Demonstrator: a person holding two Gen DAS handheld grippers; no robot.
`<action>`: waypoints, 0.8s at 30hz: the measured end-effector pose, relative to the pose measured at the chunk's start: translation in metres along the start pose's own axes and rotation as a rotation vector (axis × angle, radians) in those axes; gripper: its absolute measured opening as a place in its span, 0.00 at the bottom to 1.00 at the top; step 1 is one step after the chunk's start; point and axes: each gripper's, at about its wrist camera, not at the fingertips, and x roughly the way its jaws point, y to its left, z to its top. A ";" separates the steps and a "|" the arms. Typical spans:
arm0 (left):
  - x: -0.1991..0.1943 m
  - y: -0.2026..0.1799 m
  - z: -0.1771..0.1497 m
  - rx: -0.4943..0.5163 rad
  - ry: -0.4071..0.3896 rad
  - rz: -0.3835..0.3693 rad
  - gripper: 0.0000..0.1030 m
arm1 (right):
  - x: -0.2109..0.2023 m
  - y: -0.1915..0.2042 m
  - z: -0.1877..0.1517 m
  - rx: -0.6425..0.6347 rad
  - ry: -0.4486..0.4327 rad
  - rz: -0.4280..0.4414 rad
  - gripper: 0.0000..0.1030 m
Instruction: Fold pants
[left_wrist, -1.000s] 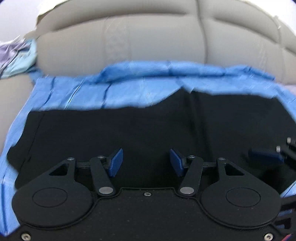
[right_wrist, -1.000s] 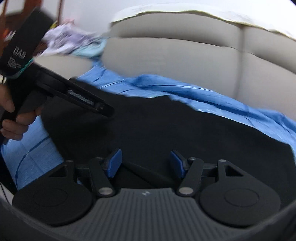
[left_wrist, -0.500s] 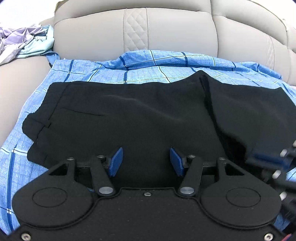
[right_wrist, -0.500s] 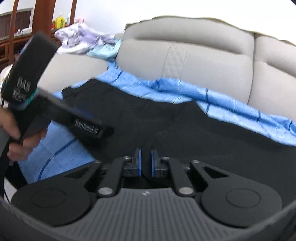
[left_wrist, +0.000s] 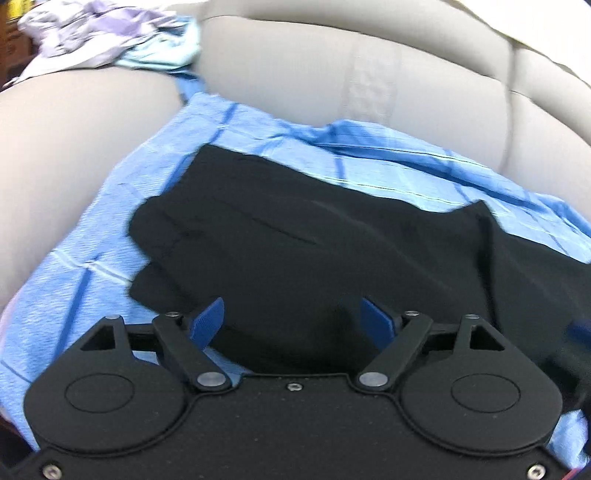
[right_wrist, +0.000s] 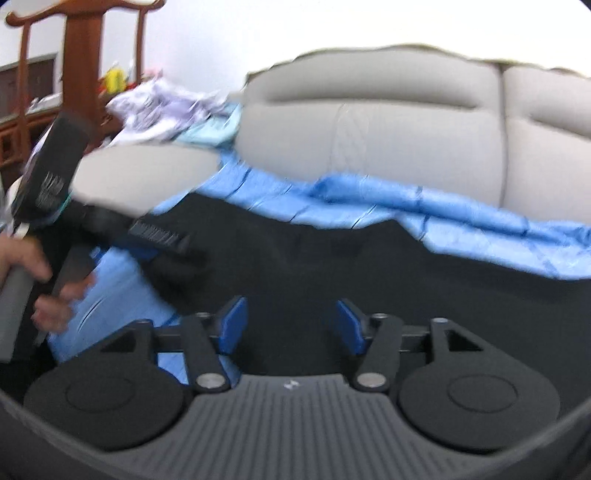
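A grey sofa (right_wrist: 406, 122) is covered on its seat by a blue checked sheet (left_wrist: 110, 236). Black pants (left_wrist: 314, 251) are spread flat on that sheet, the waistband end lying toward the armrest. A heap of pale clothes (right_wrist: 166, 107) is seen on the armrest. The left gripper (left_wrist: 293, 325) is held over the near edge of the pants, its jaws spread and empty. The right gripper (right_wrist: 290, 323) is likewise held above the pants, jaws spread, nothing pinched.
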 end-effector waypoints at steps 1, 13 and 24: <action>0.000 0.005 0.000 -0.011 -0.001 0.016 0.79 | 0.003 -0.003 0.003 0.008 -0.017 -0.061 0.74; 0.006 0.081 0.009 -0.264 -0.054 0.106 0.92 | 0.053 -0.023 -0.032 0.096 0.047 -0.394 0.86; 0.041 0.124 0.022 -0.556 -0.034 0.021 0.95 | 0.050 -0.020 -0.037 0.112 0.011 -0.403 0.92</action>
